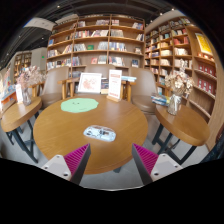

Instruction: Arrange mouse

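A small light-coloured object with dark patches, likely the mouse [99, 132], lies on a round wooden table [60, 130], well beyond my fingers. A round green mat [79, 104] lies further back on the same table. My gripper [111, 160] is open and empty, held back from the table's near edge, with its pink pads [76, 156] spread wide apart.
Display stands [90, 83] and a card [115, 82] stand at the table's far side. Another wooden table [185, 122] with a vase of flowers [178, 92] is at the right, a third [14, 112] at the left. Bookshelves [100, 42] line the back walls. Chairs stand around.
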A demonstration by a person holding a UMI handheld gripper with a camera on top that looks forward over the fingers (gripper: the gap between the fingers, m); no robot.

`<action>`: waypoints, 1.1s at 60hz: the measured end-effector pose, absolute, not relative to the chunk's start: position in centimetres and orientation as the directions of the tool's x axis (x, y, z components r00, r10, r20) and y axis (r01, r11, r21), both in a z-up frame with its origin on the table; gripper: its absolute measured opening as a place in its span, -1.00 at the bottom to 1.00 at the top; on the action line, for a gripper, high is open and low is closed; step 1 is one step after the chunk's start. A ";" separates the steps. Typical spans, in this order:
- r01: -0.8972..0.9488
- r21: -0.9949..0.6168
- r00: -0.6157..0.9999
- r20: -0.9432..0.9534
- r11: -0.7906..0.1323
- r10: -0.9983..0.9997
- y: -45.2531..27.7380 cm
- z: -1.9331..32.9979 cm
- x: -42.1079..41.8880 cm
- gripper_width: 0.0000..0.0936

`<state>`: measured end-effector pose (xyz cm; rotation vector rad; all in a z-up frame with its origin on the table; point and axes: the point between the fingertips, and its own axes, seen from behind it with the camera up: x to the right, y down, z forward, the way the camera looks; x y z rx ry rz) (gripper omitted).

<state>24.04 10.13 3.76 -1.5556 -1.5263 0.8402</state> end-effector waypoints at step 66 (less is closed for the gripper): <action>0.598 -0.800 0.119 0.024 -0.052 0.993 12.7 -1.7 8.2 -0.09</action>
